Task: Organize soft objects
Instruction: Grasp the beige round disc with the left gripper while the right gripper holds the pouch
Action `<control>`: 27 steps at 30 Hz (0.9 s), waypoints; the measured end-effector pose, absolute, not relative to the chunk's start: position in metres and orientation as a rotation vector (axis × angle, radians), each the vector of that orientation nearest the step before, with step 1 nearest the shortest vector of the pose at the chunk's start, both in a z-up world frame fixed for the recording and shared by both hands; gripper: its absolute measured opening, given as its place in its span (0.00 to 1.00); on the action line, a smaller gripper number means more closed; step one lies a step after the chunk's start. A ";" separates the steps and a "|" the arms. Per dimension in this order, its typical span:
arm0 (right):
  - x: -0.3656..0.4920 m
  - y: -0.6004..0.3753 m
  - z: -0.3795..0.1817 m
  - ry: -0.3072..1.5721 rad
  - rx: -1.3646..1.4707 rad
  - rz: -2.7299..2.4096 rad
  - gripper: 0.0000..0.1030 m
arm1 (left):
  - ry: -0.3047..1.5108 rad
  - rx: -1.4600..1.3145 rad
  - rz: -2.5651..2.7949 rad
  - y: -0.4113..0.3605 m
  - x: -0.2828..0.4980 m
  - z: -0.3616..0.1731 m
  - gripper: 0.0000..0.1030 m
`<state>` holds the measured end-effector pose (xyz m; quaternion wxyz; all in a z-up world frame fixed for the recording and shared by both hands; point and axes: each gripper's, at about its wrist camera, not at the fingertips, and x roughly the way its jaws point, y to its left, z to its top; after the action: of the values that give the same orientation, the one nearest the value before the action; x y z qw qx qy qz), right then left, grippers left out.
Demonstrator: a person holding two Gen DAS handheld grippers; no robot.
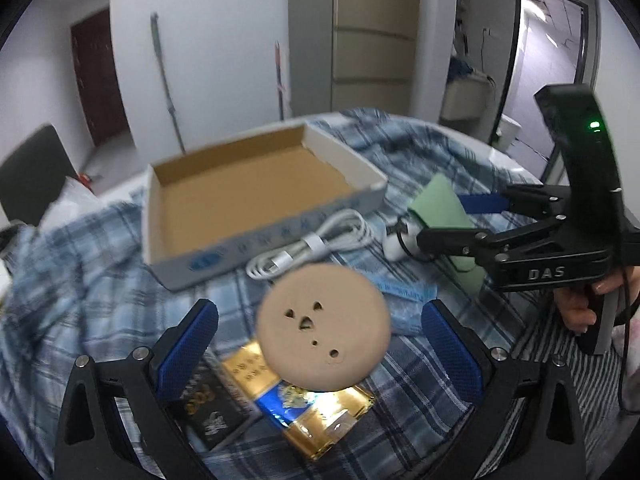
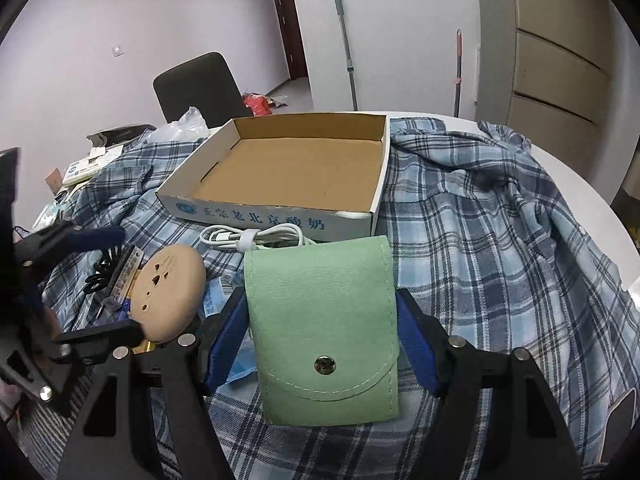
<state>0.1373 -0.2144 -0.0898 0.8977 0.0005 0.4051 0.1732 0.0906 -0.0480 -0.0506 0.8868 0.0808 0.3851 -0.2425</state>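
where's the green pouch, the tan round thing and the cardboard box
green pouch (image 2: 324, 320), right wrist view, middle of its flap
tan round thing (image 1: 323, 325), left wrist view, centre of its face
cardboard box (image 2: 296, 172), right wrist view, bare floor

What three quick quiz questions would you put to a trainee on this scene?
1. True or false: the cardboard box has nothing in it.
2. What sits between the fingers of the right gripper? A) green pouch B) white cable C) gold packet
3. Which gripper has the beige disc between its open jaws?
Key: 1 true; 2 A; 3 the left gripper.
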 end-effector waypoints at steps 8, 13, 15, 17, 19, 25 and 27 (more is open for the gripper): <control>0.138 -0.213 -0.093 0.855 -0.001 0.369 0.69 | 0.886 0.167 -0.522 -0.051 0.107 -0.066 1.00; 0.139 -0.212 -0.095 0.862 -0.005 0.366 0.69 | 0.903 0.185 -0.526 -0.054 0.110 -0.074 1.00; 0.140 -0.211 -0.096 0.869 -0.006 0.364 0.69 | 0.911 0.189 -0.525 -0.056 0.112 -0.079 0.98; 0.141 -0.210 -0.098 0.877 -0.008 0.364 0.69 | 0.920 0.187 -0.531 -0.057 0.114 -0.081 0.84; 0.143 -0.209 -0.099 0.885 -0.015 0.369 0.69 | 0.936 0.180 -0.538 -0.056 0.116 -0.084 0.83; 0.140 -0.208 -0.098 0.873 -0.022 0.371 0.69 | 0.899 0.169 -0.533 -0.053 0.111 -0.080 0.80; 0.139 -0.209 -0.097 0.866 -0.016 0.373 0.69 | 0.866 0.159 -0.524 -0.049 0.107 -0.075 0.80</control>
<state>0.1394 -0.2093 -0.0971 0.8909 -0.0079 0.4169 0.1798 0.1066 -0.0486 -0.0752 0.8716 0.0762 0.4142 -0.2509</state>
